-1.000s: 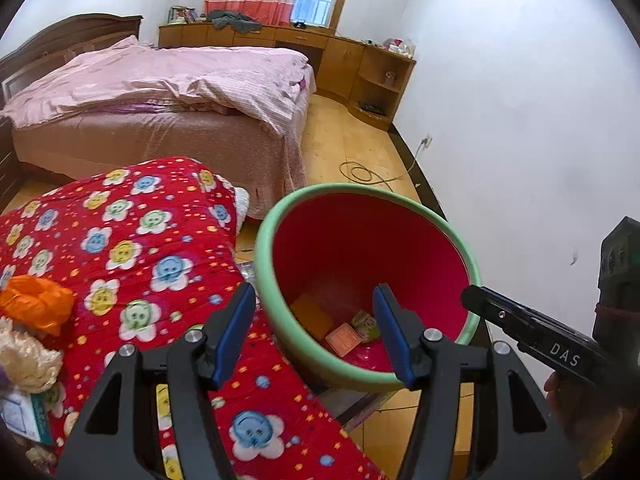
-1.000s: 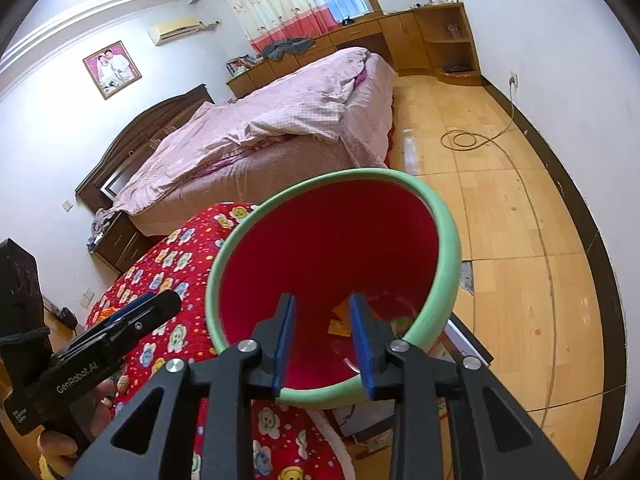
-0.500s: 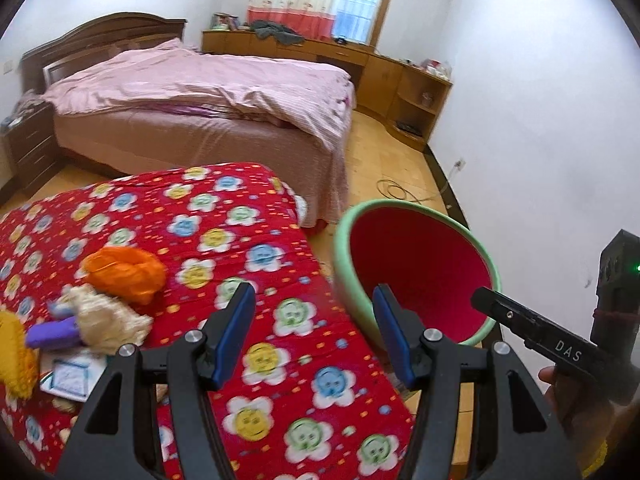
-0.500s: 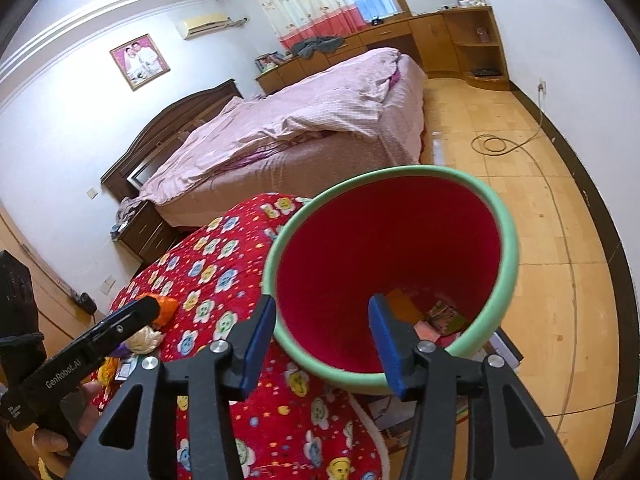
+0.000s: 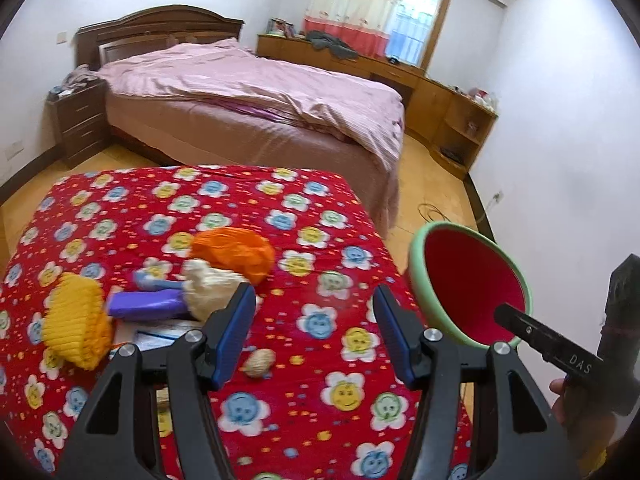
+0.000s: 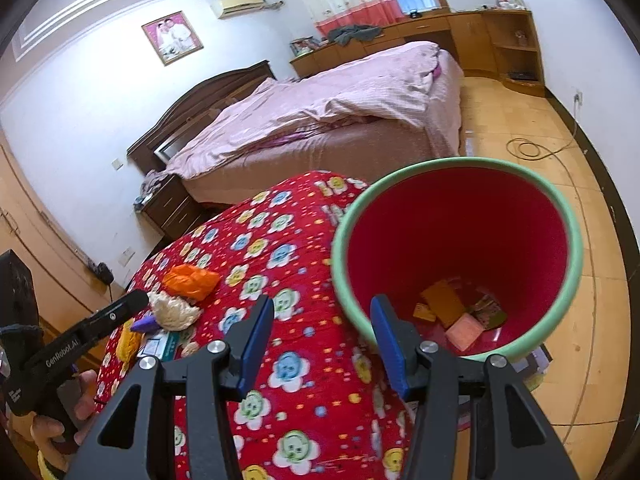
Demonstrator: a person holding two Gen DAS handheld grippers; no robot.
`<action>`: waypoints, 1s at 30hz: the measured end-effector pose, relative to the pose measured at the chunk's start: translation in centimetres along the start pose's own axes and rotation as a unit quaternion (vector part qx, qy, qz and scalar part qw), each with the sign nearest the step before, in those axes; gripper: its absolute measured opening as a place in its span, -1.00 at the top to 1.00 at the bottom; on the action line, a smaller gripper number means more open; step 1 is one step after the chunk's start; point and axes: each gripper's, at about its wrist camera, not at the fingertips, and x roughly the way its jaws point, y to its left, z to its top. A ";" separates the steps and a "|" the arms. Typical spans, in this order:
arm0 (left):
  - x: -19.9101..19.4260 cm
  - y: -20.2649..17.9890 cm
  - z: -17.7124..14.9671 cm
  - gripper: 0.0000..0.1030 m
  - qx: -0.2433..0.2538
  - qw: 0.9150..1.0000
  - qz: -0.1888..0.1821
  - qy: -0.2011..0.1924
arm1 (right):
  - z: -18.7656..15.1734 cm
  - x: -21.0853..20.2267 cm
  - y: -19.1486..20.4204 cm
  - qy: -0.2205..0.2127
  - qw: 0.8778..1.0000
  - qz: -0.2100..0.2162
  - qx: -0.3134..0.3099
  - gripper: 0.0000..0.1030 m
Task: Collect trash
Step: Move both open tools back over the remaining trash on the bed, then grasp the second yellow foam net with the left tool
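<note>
Red bin (image 5: 472,280) now farther right, trash (image 5: 232,252) centred

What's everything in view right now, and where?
bin: 1, red inside with green rim, right of the quilt, paper scraps at bottom
quilt: 1, red, flowered, foreground
orange bag: 1, on quilt
cream crumpled wad: 1, beside bag
purple wrapper: 1, left of wad
yellow knit item: 1, quilt's left
small beige scrap: 1, near gripper
bed: 1, pink, behind
left gripper: open, empty
right gripper: open, empty
</note>
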 end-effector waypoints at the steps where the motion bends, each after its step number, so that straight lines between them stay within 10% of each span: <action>1: -0.3 0.5 0.0 -0.18 -0.004 1.000 0.004 -0.003 | -0.1 0.1 0.4 0.002 1.000 0.002 -0.003 -0.04; 30: -5.1 14.6 -2.3 -0.18 -0.089 0.991 0.102 -0.012 | -3.6 1.9 10.7 0.037 0.996 0.043 -0.062 -0.07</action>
